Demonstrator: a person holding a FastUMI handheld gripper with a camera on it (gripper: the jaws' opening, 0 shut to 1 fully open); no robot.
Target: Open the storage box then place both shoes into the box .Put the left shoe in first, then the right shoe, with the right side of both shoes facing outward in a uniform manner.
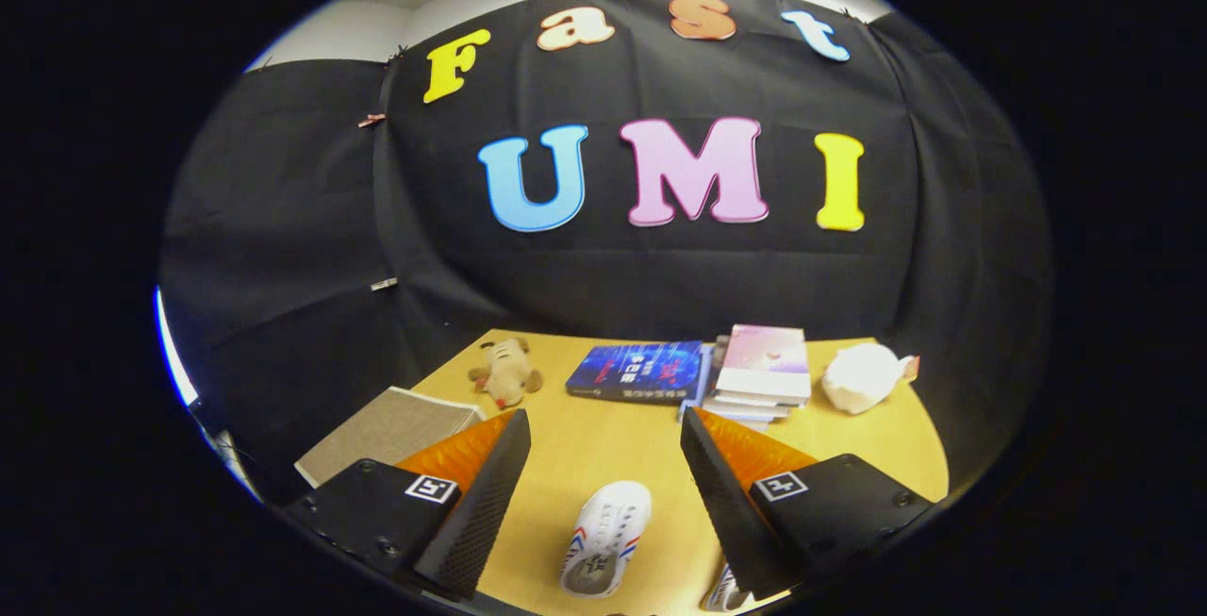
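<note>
Leftmost, lying flat at the table's [585, 451] near corner: a grey storage box [387, 432], woven fabric by its texture, rectangular, lid closed, its near edge hidden behind the left finger's mount. Just beyond it, a small plush toy [507, 373], tan and soft, sprawled on the smooth yellow wooden tabletop close to the black cloth wall. Further along, a dark blue glossy book [637, 372] lying flat, touching a short stack of books [762, 373] with a pale pink cover on top; lower volumes of that stack mostly covered, only their edges showing. Beside the stack, a white crumpled lump [863, 376], rounded, maybe a bag or soft toy, too blurred to settle which. Nearer, gripper [603, 451] held above the table, jaws spread wide, pinching nothing, each finger a ribbed wedge carrying a square printed marker on its block. Between the fingers, lower down, a white shoe [605, 538], smooth upper with red and blue stripes along its side, seen from above with its opening nearest the camera, not touched by either finger. Beside the right finger's base, a second shoe [724, 590], white with similar stripes, largely hidden behind that finger and cut off below, so its pose hard to make out.
</note>
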